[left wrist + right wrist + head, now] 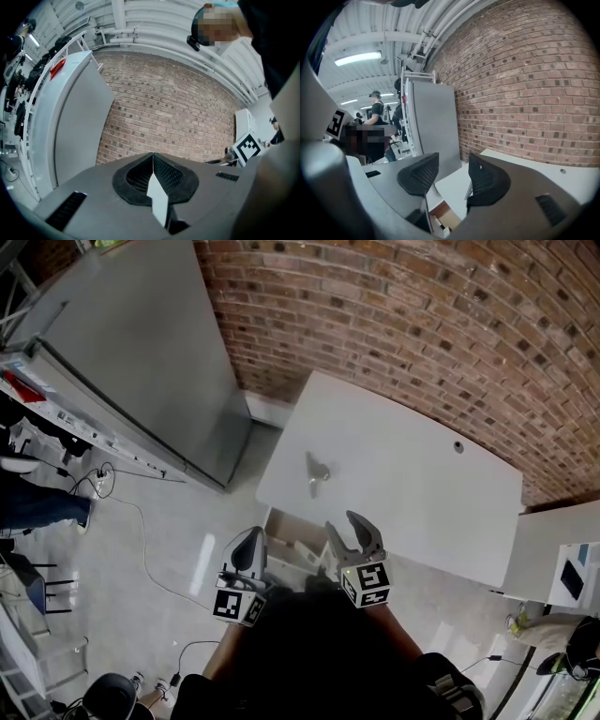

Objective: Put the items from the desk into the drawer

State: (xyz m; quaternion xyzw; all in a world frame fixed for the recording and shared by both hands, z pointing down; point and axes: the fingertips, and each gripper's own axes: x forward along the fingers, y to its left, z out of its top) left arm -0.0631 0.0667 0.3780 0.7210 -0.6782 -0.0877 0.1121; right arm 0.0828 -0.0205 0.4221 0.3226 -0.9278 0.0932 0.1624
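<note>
A white desk (412, 484) stands against the brick wall. One small metallic item (317, 472) lies near its left front corner. Under the desk's front edge an open drawer (292, 542) shows pale objects inside; the right gripper view also catches a bit of the drawer (439, 219). My left gripper (249, 552) hovers left of the drawer with its jaws pressed together and nothing between them, pointing at the brick wall (153, 161). My right gripper (355, 536) is above the drawer's right side, open and empty (452, 172). Both grippers are short of the item.
A tall grey panel (141, 362) stands left of the desk. Cables (141, 521) trail over the floor at the left. A second white table (548, 545) with a dark flat object sits at the right. A person stands far off in the right gripper view.
</note>
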